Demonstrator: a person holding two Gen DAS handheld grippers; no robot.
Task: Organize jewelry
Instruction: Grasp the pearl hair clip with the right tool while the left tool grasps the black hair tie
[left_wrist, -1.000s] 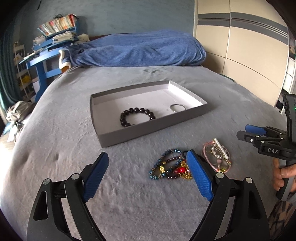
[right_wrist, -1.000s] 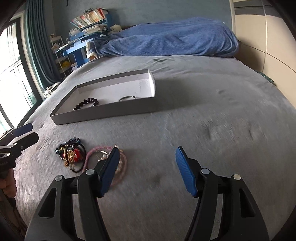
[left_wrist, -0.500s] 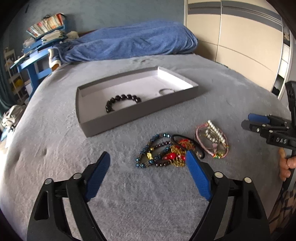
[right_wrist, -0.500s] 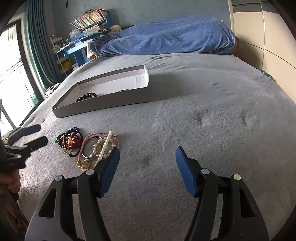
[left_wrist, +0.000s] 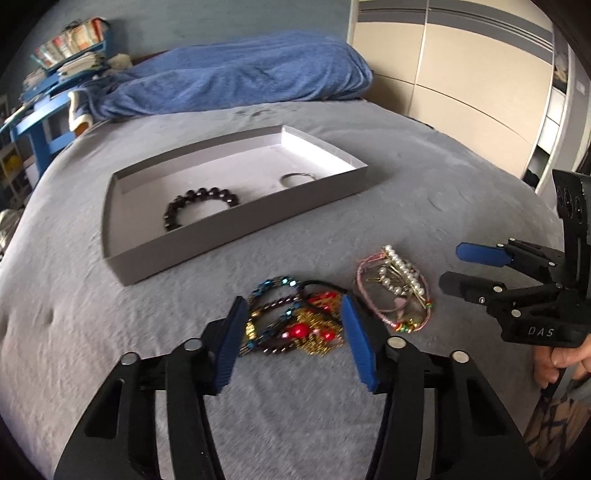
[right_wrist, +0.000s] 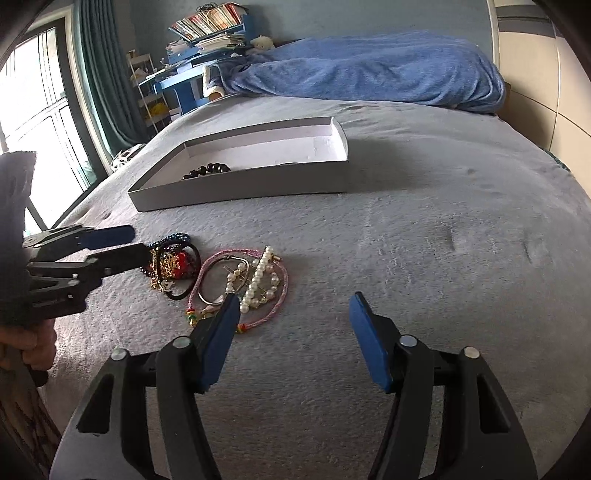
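Your left gripper (left_wrist: 293, 317) sits low over the grey bedspread (left_wrist: 424, 177), its jaws closing around a tangle of beaded bracelets (left_wrist: 291, 325) with red and gold beads; the blue pads straddle the tangle on both sides, though the pads do not look pressed onto it yet. Beyond it, the shallow grey tray (left_wrist: 177, 254) lies on the bedspread with a dark bead bracelet (left_wrist: 199, 206) inside toward its left and a thin silver ring (left_wrist: 297, 179) toward its right. Just to the right of the tangle lies a second pile, pink cords and a pearl strand (left_wrist: 393, 288). Further right, your right gripper (right_wrist: 291, 306) is partly open and closing too, with nothing between its jaws: its left pad hangs at the near edge of the pink and pearl pile, and the right pad is over bare bedspread. A blue blanket (right_wrist: 369, 70) is heaped at the far end of the bed
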